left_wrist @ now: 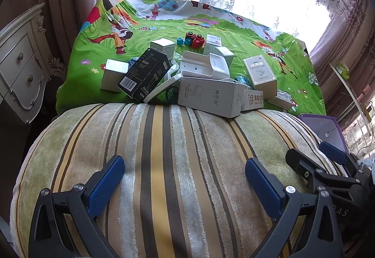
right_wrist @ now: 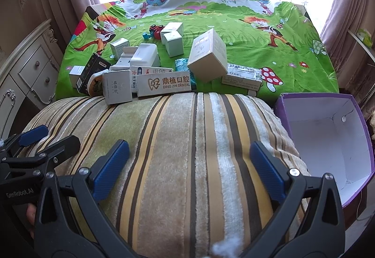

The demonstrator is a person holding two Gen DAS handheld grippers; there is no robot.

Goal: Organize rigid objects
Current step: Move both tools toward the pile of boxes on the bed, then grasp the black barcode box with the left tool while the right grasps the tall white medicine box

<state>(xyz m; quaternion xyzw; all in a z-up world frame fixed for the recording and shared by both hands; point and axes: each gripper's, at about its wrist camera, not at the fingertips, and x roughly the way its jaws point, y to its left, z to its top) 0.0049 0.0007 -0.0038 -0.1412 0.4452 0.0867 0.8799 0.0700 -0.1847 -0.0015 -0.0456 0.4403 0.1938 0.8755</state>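
Ahead of both grippers, past the striped cushion [right_wrist: 187, 152], the boxes [right_wrist: 145, 70] lie heaped near the table's near edge on the green cartoon cloth [right_wrist: 257, 47]. Left gripper [left_wrist: 185, 183] and right gripper [right_wrist: 189, 166] hover over the cushion, jaws spread and empty. One dental box [right_wrist: 164, 84] lies with its long axis crosswise, nearest the right gripper. An open purple box [right_wrist: 328, 136] stands at the right, beside the cushion.
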